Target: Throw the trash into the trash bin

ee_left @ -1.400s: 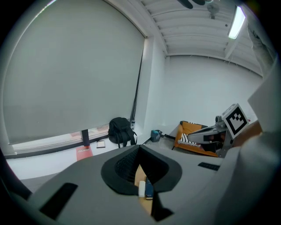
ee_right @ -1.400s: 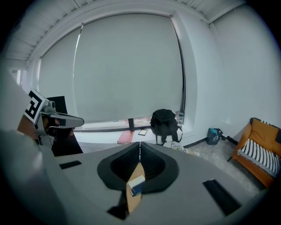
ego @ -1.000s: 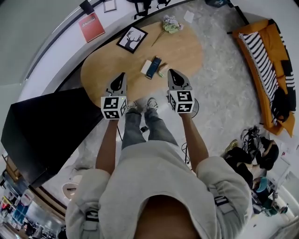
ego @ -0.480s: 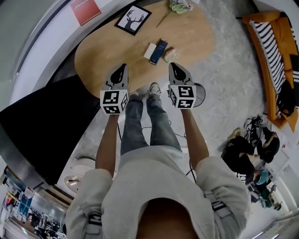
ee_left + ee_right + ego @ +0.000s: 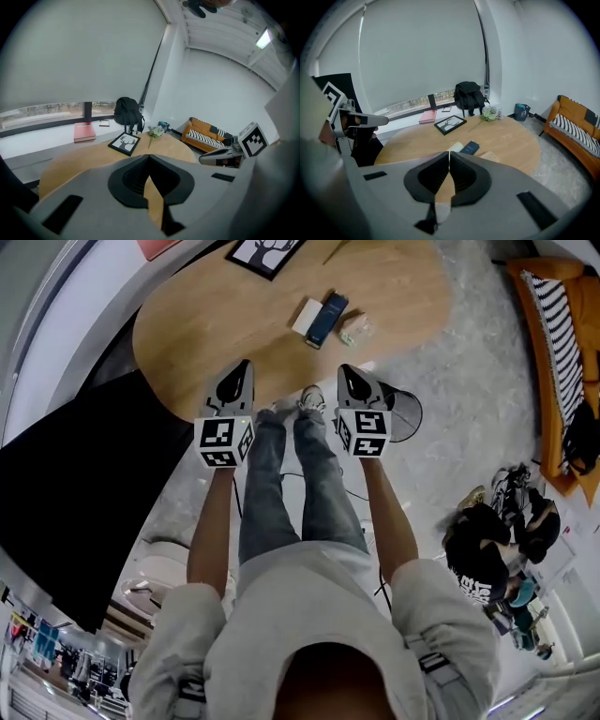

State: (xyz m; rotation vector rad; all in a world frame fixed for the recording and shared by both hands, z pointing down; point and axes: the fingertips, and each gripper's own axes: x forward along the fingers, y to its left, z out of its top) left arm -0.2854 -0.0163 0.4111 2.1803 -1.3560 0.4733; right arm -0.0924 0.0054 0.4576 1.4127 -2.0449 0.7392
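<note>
A small crumpled wrapper (image 5: 354, 331) lies on the oval wooden table (image 5: 216, 324), next to a dark blue flat item (image 5: 326, 320) and a white box (image 5: 308, 313). The right gripper view shows the wrapper (image 5: 490, 156) just past my jaws. My left gripper (image 5: 247, 364) and right gripper (image 5: 342, 369) hang side by side over the table's near edge, both shut with nothing between the jaws. A round wire bin (image 5: 403, 414) stands on the floor just right of the right gripper.
A framed deer picture (image 5: 450, 124), a red book (image 5: 427, 116), a black backpack (image 5: 469, 97) and flowers (image 5: 490, 113) sit at the table's far side. An orange sofa (image 5: 562, 362) is on the right, a black panel (image 5: 75, 484) on the left. The person's legs (image 5: 291, 484) stand by the table edge.
Both grippers have sunk toward the table's near edge, still shut and side by side. The table has slid up in the head view and the wire bin now shows beside the right gripper.
</note>
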